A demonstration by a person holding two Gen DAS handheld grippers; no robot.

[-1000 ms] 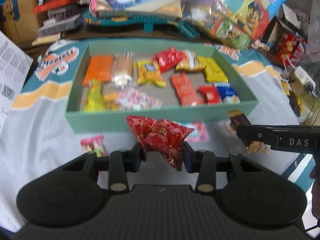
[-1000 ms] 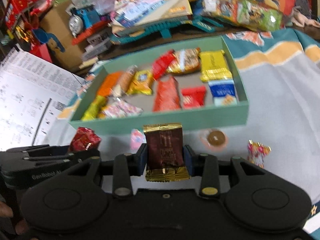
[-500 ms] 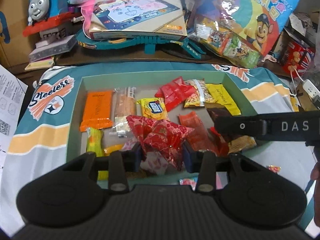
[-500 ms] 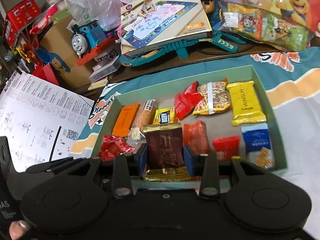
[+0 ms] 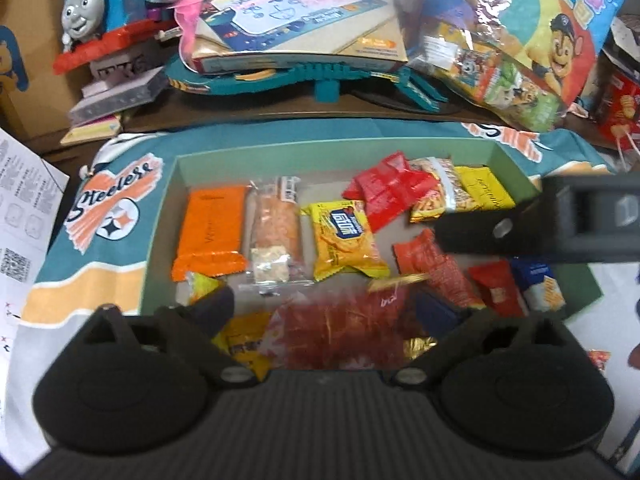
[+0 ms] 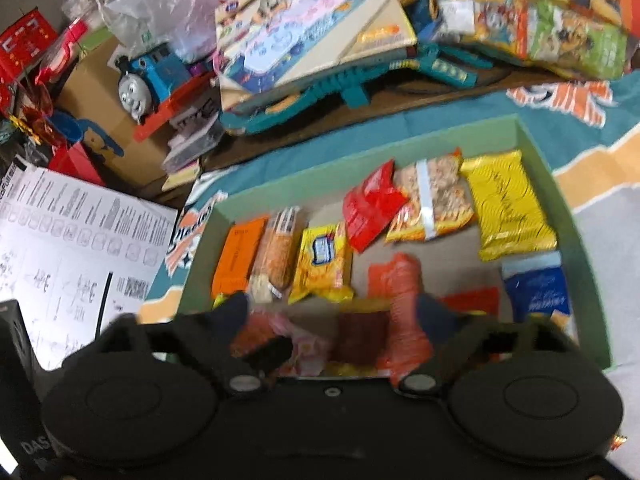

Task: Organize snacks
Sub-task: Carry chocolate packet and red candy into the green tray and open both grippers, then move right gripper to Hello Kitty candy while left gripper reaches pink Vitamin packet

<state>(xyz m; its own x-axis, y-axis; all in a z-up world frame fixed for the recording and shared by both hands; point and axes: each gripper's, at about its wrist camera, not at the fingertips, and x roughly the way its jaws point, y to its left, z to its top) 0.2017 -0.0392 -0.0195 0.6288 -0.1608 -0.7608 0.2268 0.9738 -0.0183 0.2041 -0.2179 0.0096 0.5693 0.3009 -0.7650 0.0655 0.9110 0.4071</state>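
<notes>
Fingers of my left gripper stand spread wide, and the red crinkly snack sits blurred between them, free of both, over the near end of the green box. My right gripper is spread too; the brown wafer pack lies between its fingers, apparently let go. Both packets could land on the pink-wrapped sweets or the orange-red pack and slide into a heap. Farther in, the yellow cracker bag and orange bar lie flat; a careless pull-back could snag the near wall and scatter them.
</notes>
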